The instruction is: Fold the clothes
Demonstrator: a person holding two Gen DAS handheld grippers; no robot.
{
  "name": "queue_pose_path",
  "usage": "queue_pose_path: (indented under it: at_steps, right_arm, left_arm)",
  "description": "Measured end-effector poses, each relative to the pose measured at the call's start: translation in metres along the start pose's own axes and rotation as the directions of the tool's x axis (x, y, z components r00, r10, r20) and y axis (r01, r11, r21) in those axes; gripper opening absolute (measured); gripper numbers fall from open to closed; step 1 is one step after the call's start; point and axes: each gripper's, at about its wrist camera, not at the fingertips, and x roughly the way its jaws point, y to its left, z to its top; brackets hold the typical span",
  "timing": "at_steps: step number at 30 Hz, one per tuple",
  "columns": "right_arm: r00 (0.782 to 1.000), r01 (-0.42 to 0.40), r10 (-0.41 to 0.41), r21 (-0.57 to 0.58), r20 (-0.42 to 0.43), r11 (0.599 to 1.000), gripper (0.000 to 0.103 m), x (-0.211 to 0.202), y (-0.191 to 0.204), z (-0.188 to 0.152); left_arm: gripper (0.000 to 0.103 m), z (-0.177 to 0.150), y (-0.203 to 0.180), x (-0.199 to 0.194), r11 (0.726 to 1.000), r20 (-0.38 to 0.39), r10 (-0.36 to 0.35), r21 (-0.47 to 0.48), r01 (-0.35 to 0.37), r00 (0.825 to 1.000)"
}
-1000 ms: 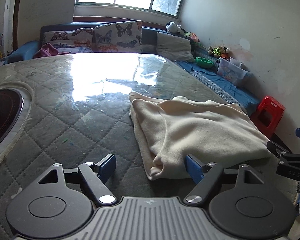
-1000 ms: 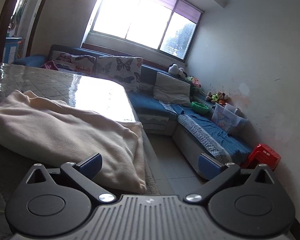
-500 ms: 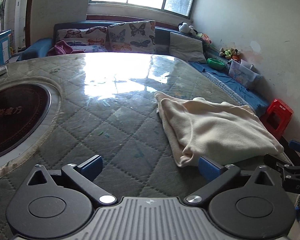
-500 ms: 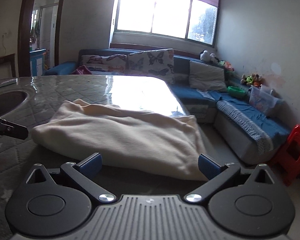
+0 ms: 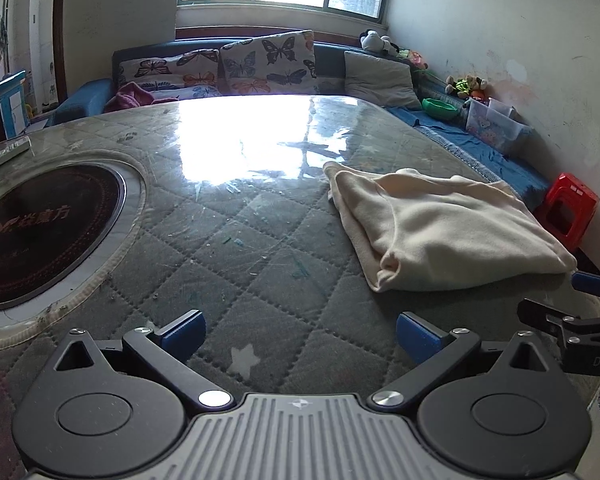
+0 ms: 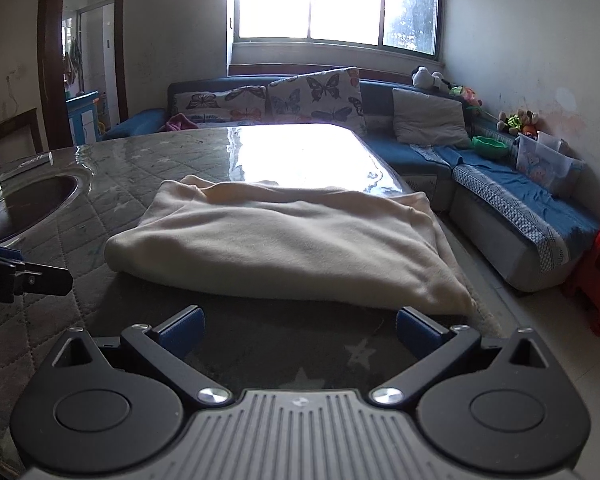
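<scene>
A cream garment (image 5: 440, 224) lies folded in a flat bundle on the quilted, glass-topped table (image 5: 240, 208), near its right edge. It also shows in the right wrist view (image 6: 292, 240), straight ahead. My left gripper (image 5: 300, 334) is open and empty, low over the table, short of the garment and to its left. My right gripper (image 6: 300, 330) is open and empty, just short of the garment's near edge. The right gripper's tip shows at the right of the left wrist view (image 5: 572, 320).
A round dark hotplate (image 5: 40, 228) is set into the table at left. A blue corner sofa (image 6: 480, 184) with butterfly cushions (image 5: 268, 64) runs behind and to the right. A red stool (image 5: 568, 208) stands on the floor by the wall. The table edge drops off just right of the garment.
Both grippers have drawn back from the garment, which lies free on the table. The left gripper has opened wider and swung left; the right has turned to face the garment.
</scene>
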Motion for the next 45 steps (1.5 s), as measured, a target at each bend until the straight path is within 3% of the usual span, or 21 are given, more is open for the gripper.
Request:
queue_pose_path:
  at_steps: [21, 45]
  right_arm:
    - [0.995, 0.035, -0.027, 0.082, -0.099, 0.996, 0.103, -0.001, -0.004, -0.016]
    - [0.995, 0.022, -0.013, 0.095, -0.095, 0.995, 0.103, -0.017, -0.003, -0.024]
  left_arm:
    - [0.103, -0.013, -0.032, 0.001, 0.998, -0.08, 0.002, 0.069, 0.004, 0.997]
    - [0.103, -0.019, -0.053, -0.016, 0.992, -0.06, 0.008, 0.128, 0.0, 0.998]
